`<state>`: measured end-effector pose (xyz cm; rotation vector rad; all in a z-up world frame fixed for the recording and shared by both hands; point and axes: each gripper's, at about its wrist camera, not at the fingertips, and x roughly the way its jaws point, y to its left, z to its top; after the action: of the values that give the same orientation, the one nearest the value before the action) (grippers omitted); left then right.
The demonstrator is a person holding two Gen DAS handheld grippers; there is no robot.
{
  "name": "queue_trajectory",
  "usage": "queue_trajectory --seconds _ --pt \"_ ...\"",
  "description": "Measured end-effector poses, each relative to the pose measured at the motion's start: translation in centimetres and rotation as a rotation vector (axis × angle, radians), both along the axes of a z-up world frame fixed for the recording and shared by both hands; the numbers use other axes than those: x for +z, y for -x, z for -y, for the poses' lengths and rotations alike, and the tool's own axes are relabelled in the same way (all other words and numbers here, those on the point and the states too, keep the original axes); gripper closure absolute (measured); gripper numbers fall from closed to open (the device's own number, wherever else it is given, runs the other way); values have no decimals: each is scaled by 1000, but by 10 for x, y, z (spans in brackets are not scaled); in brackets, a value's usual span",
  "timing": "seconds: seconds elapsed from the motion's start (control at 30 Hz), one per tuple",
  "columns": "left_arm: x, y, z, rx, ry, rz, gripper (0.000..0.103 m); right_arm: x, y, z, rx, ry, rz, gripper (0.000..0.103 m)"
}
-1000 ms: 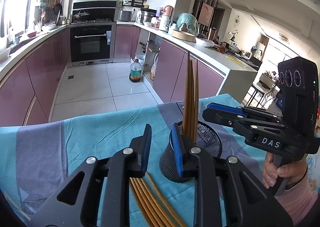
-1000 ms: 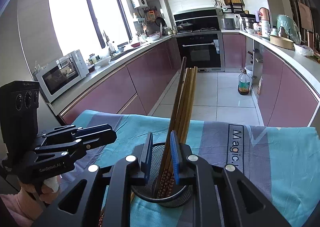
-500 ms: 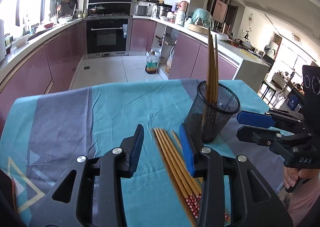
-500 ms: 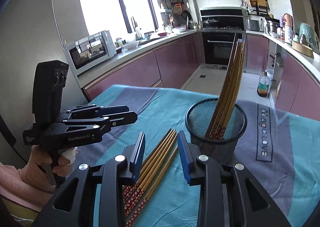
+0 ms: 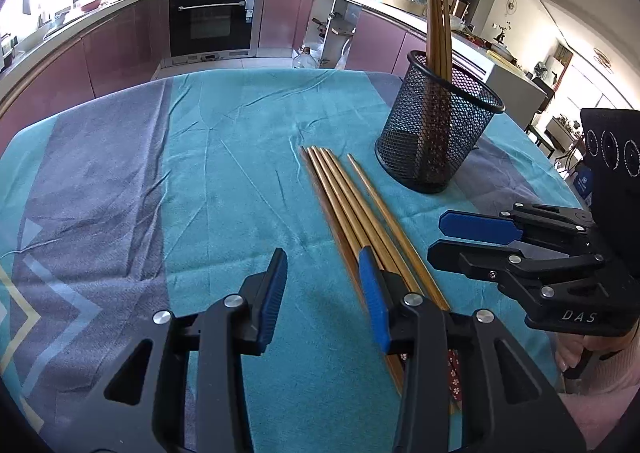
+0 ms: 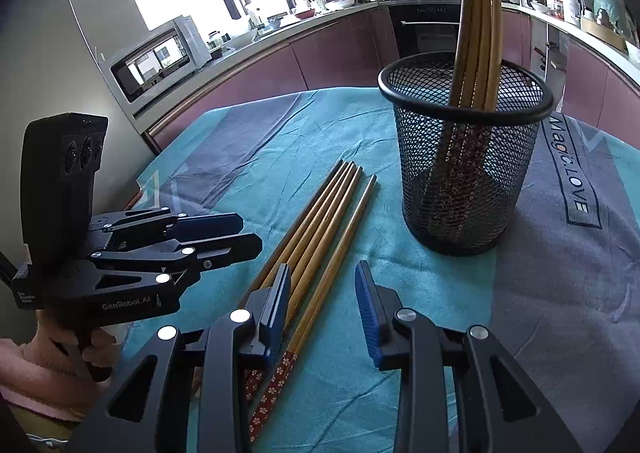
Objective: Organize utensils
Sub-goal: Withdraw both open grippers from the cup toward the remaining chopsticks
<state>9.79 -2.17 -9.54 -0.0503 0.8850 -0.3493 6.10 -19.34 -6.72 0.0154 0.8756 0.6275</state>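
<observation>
A: Starting nearest, we have the right claw (image 6: 322, 301) with its jaws apart and nothing between them, low over the teal cloth (image 6: 400, 341) on the counter. The loose chopsticks (image 6: 320, 229) lie just left of its midline; its left finger sits over their patterned handle ends.

B: Agreed. And the left claw (image 5: 323, 285) is likewise spread and empty. From its side the same chopsticks (image 5: 352, 205) pass under its right finger, so neither claw is centred on them.

A: Their long axis is what we judge matters. The bundle runs away from us, handles near, tips far, pointing roughly toward the mesh holder (image 6: 466, 157). Four lie touching side by side; the fifth sits just apart on the holder side.

B: So a claw closing across that axis would pinch them sideways. We think the right claw is better placed: the handles are just beside it, and the holder stands beyond on its side.

A: Farther on, the mesh holder stands upright, apart from the loose tips, with several chopsticks (image 6: 478, 17) already leaning inside it.

B: Then we reckon a small shift left for the right claw, before any closing.
</observation>
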Motion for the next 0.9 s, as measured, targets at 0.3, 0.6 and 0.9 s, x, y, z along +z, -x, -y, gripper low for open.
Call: queue_trajectory --seconds 0.3,0.6,0.9 --pt "-6 -3 11 -1 -25 -18 66 -9 3 -2 -22 16 -4 72" --pt "-9 -4 24 -2 -90 3 65 -18 2 -18 -23 71 4 72" --pt "-9 1 28 -17 -141 21 68 -18 2 -18 -22 110 13 75"
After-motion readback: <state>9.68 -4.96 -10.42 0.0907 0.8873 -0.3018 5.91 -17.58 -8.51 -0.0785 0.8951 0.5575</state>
